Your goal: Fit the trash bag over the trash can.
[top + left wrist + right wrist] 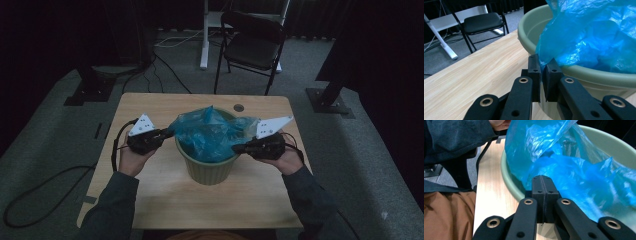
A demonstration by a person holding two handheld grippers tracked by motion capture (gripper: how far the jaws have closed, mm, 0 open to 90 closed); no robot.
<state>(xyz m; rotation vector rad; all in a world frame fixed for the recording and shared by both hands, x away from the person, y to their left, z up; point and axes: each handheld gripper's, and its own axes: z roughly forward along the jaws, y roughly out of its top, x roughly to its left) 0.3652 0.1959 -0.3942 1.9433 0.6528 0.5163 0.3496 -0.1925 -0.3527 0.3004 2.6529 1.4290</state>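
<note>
No lettering, label, brand mark, number or sign can be read on any surface in the three views.
</note>
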